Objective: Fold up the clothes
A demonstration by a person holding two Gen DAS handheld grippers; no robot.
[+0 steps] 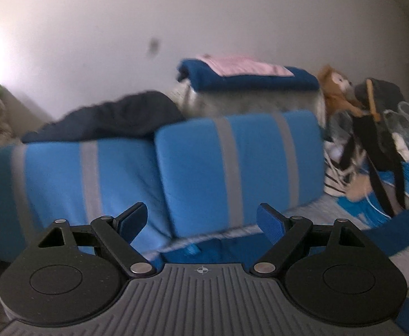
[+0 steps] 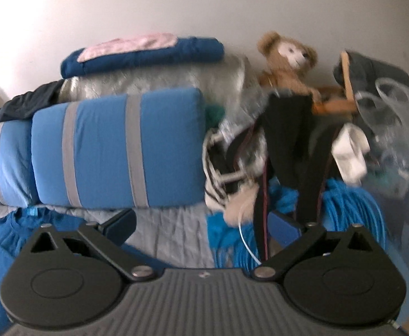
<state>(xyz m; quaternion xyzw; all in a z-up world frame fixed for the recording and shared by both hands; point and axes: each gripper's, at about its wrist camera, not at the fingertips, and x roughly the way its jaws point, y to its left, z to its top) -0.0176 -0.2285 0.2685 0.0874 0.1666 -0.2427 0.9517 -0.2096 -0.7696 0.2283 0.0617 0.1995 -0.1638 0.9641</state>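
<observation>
My left gripper (image 1: pixel 201 225) is open, its blue pads wide apart with nothing between them. Past it a blue garment (image 1: pixel 395 226) lies rumpled on the bed. My right gripper (image 2: pixel 201 225) is open and empty too. The same blue garment (image 2: pixel 5 240) lies at its lower left on the grey quilted bed cover (image 2: pixel 170 229). An unfolded heap stands to the right: a black garment (image 2: pixel 285 145), a striped one (image 2: pixel 218 179) and a white piece (image 2: pixel 350 154). A dark garment (image 1: pixel 114 117) is draped over the left pillow.
Two blue pillows with grey stripes (image 1: pixel 232 162) (image 2: pixel 114 148) lean along the wall. Behind them is a folded dark blue and pink stack (image 1: pixel 249 79) (image 2: pixel 148 53). A teddy bear (image 2: pixel 288 58) sits at the back right, and a coil of blue cord (image 2: pixel 350 204) lies below the heap.
</observation>
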